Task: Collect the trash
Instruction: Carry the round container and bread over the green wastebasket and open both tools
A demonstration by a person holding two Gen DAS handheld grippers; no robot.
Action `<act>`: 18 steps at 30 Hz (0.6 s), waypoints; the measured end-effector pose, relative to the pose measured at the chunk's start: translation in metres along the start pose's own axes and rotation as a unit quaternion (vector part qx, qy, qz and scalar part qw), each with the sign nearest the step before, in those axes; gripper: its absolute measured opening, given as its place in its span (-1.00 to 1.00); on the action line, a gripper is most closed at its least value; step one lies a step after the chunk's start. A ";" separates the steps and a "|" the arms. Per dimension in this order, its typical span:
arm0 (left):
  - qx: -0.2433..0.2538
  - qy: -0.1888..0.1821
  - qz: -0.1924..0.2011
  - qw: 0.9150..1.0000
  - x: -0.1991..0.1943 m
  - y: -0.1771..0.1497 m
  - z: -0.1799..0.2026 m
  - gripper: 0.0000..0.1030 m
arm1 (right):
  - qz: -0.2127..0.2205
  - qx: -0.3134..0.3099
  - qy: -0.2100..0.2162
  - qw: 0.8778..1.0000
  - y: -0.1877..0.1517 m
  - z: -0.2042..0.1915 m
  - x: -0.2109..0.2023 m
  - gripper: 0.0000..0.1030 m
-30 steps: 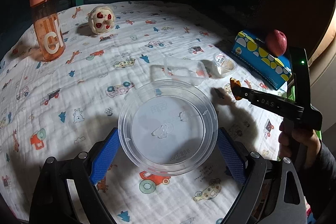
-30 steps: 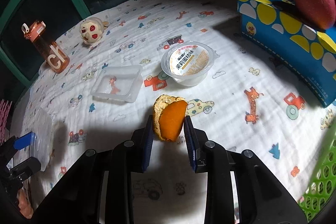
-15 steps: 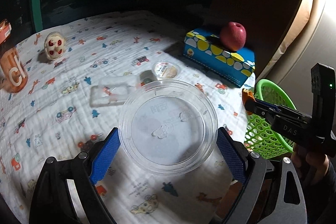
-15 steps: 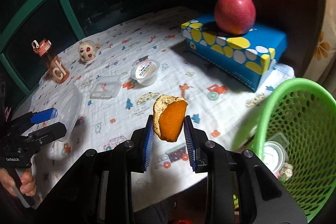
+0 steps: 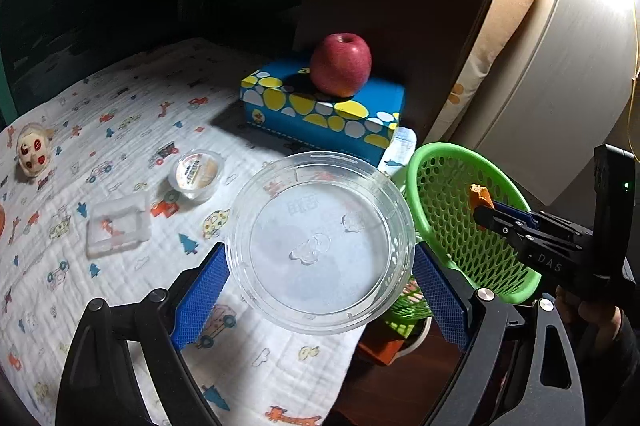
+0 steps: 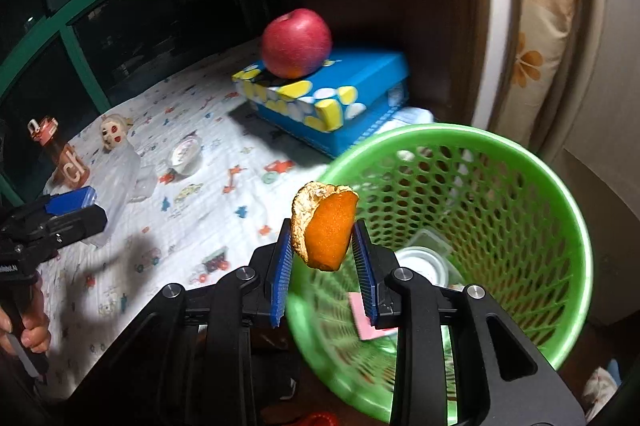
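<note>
My left gripper [image 5: 320, 290] is shut on a clear round plastic lid [image 5: 320, 242], its blue pads pressing both sides of the rim, held above the bed's edge beside the green mesh bin [image 5: 452, 222]. My right gripper [image 6: 323, 258] is shut on a piece of orange peel [image 6: 326, 232], which hangs over the near rim of the green bin [image 6: 520, 226]. In the left wrist view that right gripper [image 5: 486, 212] and its peel [image 5: 480, 196] show in front of the bin's mouth. Inside the bin lie a clear cup [image 6: 424, 266] and a pink scrap [image 6: 366, 318].
On the printed bedsheet [image 5: 120, 130] lie a jelly cup [image 5: 196, 174], a clear square tray [image 5: 118, 226], a small toy head [image 5: 34, 150] and an orange bottle [image 6: 60, 158]. A red apple [image 5: 340, 64] sits on a blue box [image 5: 320, 114]. A cushioned wall [image 6: 532, 26] stands behind the bin.
Both grippers have swung right from over the bed to the green bin. The peel now hangs over the bin's rim, and the lid is at the bed's edge. Both grips are unchanged.
</note>
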State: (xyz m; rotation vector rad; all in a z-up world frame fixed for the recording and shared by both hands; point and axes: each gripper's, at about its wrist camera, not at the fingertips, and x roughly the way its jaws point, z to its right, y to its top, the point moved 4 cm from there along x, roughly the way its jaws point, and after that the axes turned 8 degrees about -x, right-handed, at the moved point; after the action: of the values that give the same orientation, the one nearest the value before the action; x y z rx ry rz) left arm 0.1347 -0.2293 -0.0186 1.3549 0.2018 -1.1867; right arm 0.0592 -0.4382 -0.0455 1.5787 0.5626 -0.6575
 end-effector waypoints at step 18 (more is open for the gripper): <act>0.064 -0.047 -0.031 0.996 0.049 0.018 0.098 0.71 | 0.002 0.063 -0.056 0.996 -0.033 0.080 -0.028 -0.05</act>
State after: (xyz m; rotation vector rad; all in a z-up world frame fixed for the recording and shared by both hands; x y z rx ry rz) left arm 0.1214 -0.3397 -0.0138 1.4084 0.1017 -1.3308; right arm 0.0092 -0.5140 -0.0544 1.6484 0.4419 -0.7872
